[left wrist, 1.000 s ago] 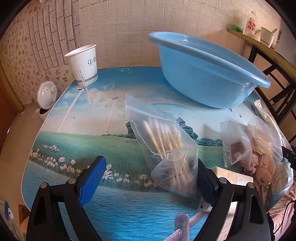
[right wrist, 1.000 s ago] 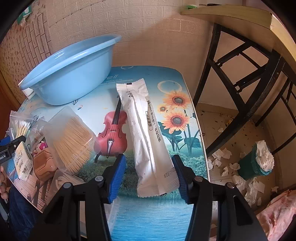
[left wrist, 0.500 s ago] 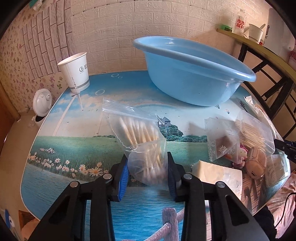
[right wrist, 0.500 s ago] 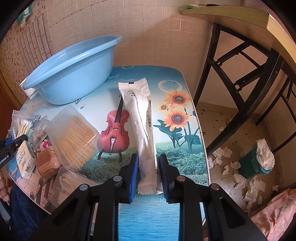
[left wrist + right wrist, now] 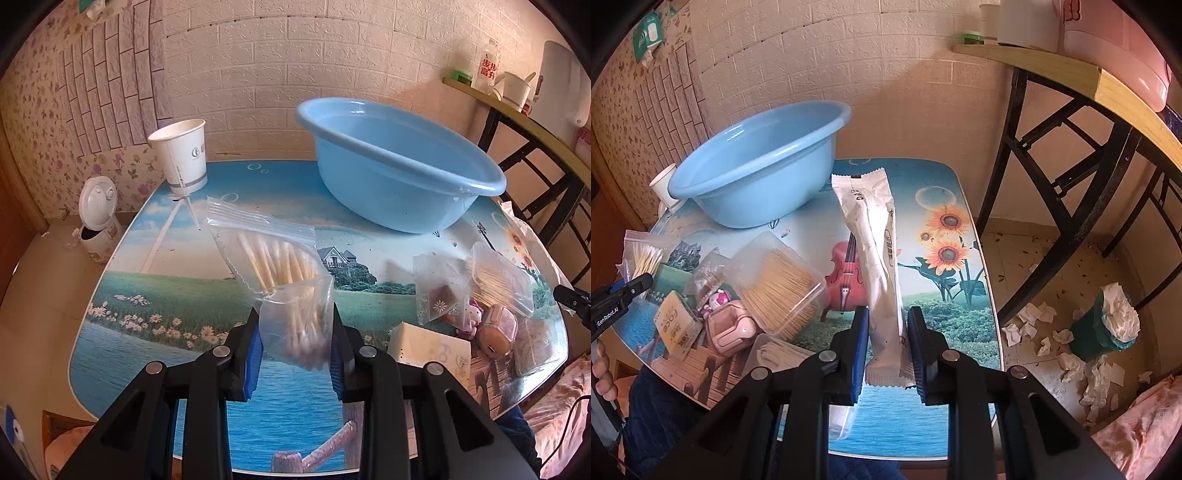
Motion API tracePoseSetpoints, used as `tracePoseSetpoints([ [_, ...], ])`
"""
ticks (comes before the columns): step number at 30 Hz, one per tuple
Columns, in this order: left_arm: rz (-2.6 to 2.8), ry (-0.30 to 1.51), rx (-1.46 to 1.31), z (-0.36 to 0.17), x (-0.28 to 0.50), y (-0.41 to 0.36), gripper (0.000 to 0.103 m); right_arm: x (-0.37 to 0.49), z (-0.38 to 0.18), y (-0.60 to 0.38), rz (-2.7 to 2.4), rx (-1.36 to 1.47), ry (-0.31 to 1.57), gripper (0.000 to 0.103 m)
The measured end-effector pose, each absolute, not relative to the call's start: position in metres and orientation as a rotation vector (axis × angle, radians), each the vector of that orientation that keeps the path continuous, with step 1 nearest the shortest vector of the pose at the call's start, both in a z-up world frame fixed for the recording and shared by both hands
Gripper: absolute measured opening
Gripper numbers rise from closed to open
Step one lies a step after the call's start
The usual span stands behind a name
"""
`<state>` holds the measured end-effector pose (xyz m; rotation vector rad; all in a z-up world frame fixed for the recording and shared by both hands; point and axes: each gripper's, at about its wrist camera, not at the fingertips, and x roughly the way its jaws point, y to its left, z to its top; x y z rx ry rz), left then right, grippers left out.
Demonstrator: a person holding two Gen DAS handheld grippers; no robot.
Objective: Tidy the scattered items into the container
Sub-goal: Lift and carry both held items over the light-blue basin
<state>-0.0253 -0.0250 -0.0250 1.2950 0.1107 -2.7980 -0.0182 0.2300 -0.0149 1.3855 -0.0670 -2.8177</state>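
Both tongs pinch: the left gripper (image 5: 295, 343) squeezes the bag of cotton swabs (image 5: 275, 266), the right gripper (image 5: 886, 341) a long white packet (image 5: 875, 254), each held in front of the blue basin (image 5: 395, 162) on the table (image 5: 147, 288).

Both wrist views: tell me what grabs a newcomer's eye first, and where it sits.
The big light-blue plastic basin dominates the far side of the picture-printed table, empty. In front, the left gripper is shut on a clear zip bag of cotton swabs, and the right gripper is shut on a long white sealed packet. Between them lies a heap of clear toothpick boxes and small packets.
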Motion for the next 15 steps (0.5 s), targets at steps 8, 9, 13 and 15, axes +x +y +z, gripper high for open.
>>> tracePoseSetpoints([
  [8, -2.811, 0.131, 1.264, -0.002, -0.014, -0.030, 0.028, -0.007, 0.014, 0.214, -2.835, 1.302, -0.067, 0.022],
  [9, -2.812, 0.134, 1.262, 0.001, -0.014, -0.030, 0.028, -0.006, 0.017, 0.212, -2.836, 1.295, -0.064, 0.022],
  [13, -2.832, 0.153, 1.246, 0.015, -0.010, -0.030, 0.028, -0.002, 0.028, 0.205, -2.829, 1.271, -0.061, 0.022],
  [15, -2.842, 0.139, 1.228, 0.024, -0.010, -0.029, 0.028, -0.001, 0.033, 0.202, -2.823, 1.259, -0.064, 0.022],
])
